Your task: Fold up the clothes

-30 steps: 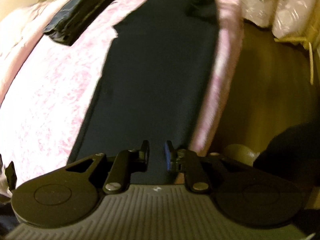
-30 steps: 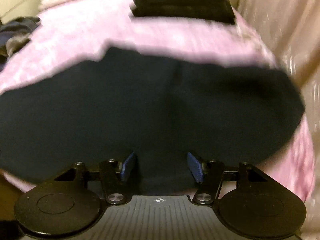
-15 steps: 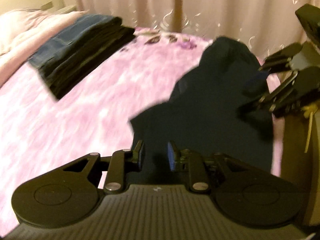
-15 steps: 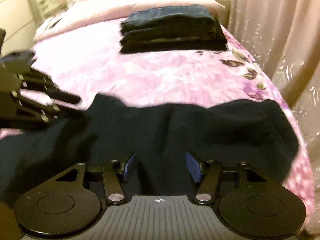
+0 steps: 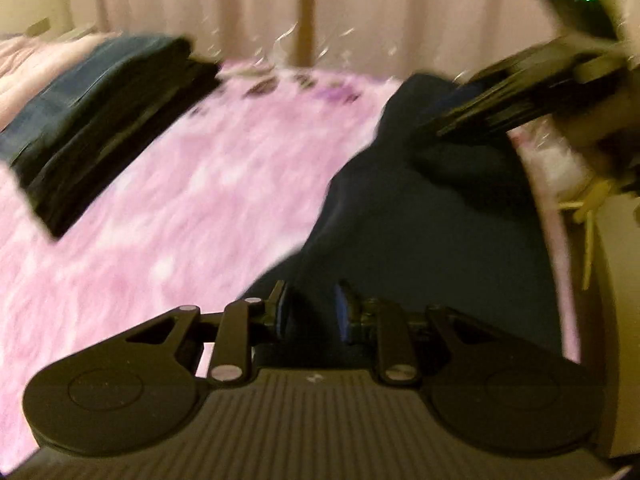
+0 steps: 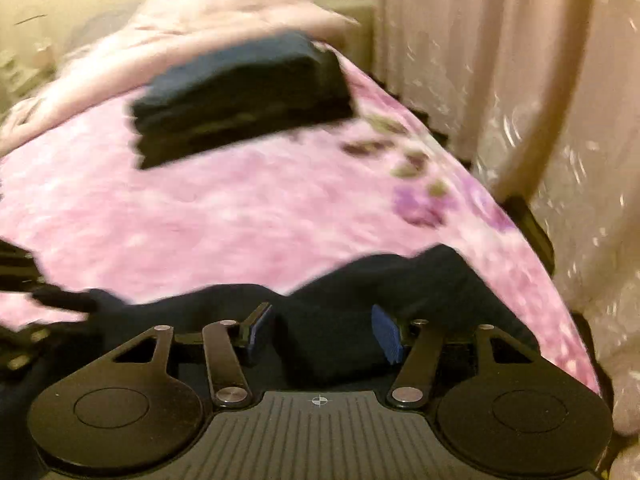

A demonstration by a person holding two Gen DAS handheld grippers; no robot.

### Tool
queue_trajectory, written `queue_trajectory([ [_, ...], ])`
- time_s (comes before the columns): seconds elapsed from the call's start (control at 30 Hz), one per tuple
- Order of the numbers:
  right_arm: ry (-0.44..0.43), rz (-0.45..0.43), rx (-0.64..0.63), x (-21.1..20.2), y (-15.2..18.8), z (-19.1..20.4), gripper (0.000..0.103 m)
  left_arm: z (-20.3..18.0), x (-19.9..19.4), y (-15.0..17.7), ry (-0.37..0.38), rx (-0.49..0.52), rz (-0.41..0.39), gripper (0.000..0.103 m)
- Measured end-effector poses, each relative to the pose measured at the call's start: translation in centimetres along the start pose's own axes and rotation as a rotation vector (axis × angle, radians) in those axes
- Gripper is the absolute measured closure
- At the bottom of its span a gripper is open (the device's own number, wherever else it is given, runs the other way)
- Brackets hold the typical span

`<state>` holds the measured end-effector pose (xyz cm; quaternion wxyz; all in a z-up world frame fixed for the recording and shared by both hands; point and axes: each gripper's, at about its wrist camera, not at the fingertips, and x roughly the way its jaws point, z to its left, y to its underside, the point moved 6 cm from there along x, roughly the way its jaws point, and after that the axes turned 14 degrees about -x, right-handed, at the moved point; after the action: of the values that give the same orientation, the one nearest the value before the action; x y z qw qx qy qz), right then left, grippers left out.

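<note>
1. Care at this step, as I judge it, means carrying both gathered ends of the dark garment (image 5: pixel 436 240) over at the same pace, so the fold lands square on the pink bedspread (image 5: pixel 180 184); pulling one end ahead would skew the edge.
2. Left tool (image 5: pixel 309 307) points down over the near end of the garment; dark cloth fills the narrow gap between its blue pads, yet blur hides whether they press on it, so I cannot tell if it grips or merely straddles.
3. Right tool (image 6: pixel 323 326) has a thick bunched fold of the same garment between its fingers; its jaws are closing on that fold, and the pads appear to sit against it at both sides.
4. Garment lies along the near right edge of the bed, rumpled and raised at the far end where the right tool reaches in; from the right wrist view it stretches leftward to the left tool at the frame edge.
5. Stack of folded dark clothes (image 6: pixel 240 96) rests well apart at the far side, beside a pale quilt (image 6: pixel 224 12); curtains (image 6: pixel 500 60) hang to the right.
</note>
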<state>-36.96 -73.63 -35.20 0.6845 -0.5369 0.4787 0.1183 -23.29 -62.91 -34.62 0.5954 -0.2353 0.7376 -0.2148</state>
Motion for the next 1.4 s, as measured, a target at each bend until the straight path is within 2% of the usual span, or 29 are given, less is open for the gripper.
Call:
queue_trajectory([
  [0.03, -0.007, -0.007, 0.003, 0.5, 0.2, -0.4, 0.058, -0.2, 0.8, -0.4, 0.015, 0.001, 0.004, 0.079],
  [0.1, -0.008, -0.028, -0.006, 0.7, 0.3, -0.6, 0.058, 0.0, 3.4, 0.0, -0.007, 0.017, 0.072, 0.079],
  [0.13, -0.002, -0.036, -0.004, 0.4, 0.5, -0.5, 0.057, 0.1, 3.9, 0.2, -0.01, 0.03, 0.082, 0.079],
  [0.23, 0.03, -0.065, -0.006, -0.6, 0.6, 0.2, 0.057, 0.2, 3.8, 0.6, -0.015, 0.054, 0.088, 0.079],
  [0.33, 0.06, -0.065, 0.05, -2.1, 2.1, 0.8, 0.057, 1.0, 2.2, 2.1, -0.068, 0.024, 0.109, 0.078],
  [0.43, 0.064, -0.025, 0.126, -3.2, 4.7, 0.9, 0.046, 1.9, -0.3, 4.5, -0.126, -0.025, 0.103, 0.078],
  [0.53, 0.063, 0.006, 0.076, -4.4, 6.4, 1.3, 0.046, 2.6, -3.4, 7.1, -0.182, -0.077, 0.109, 0.078],
  [0.6, 0.062, 0.016, 0.051, -5.5, 6.3, 1.6, 0.046, 2.6, -5.5, 9.6, -0.239, -0.109, 0.153, 0.073],
  [0.7, 0.023, 0.006, 0.023, -6.8, 5.7, 3.1, 0.045, 2.8, -9.0, 14.5, -0.325, -0.166, 0.217, 0.071],
  [0.9, -0.126, 0.062, -0.097, -7.6, 6.3, 9.9, 0.045, 4.2, -17.2, 24.4, -0.545, -0.376, 0.349, 0.07],
  [0.97, -0.173, 0.068, -0.136, -8.3, 6.4, 12.6, 0.044, 4.1, -20.0, 26.4, -0.596, -0.43, 0.357, 0.07],
  [1.0, -0.199, 0.071, -0.167, -8.7, 6.4, 14.2, 0.04, 4.1, -21.4, 27.3, -0.62, -0.455, 0.358, 0.069],
  [1.03, -0.224, 0.067, -0.206, -9.2, 6.4, 16.0, 0.029, 3.9, -22.8, 28.1, -0.64, -0.482, 0.356, 0.068],
  [1.2, -0.337, 0.022, -0.43, -11.0, 6.9, 25.5, 0.026, 3.3, -28.0, 31.9, -0.688, -0.536, 0.335, 0.061],
  [1.4, -0.43, -0.047, -0.665, -12.7, 8.8, 40.7, 0.027, 4.5, -32.9, 38.3, -0.684, -0.517, 0.315, 0.059],
])
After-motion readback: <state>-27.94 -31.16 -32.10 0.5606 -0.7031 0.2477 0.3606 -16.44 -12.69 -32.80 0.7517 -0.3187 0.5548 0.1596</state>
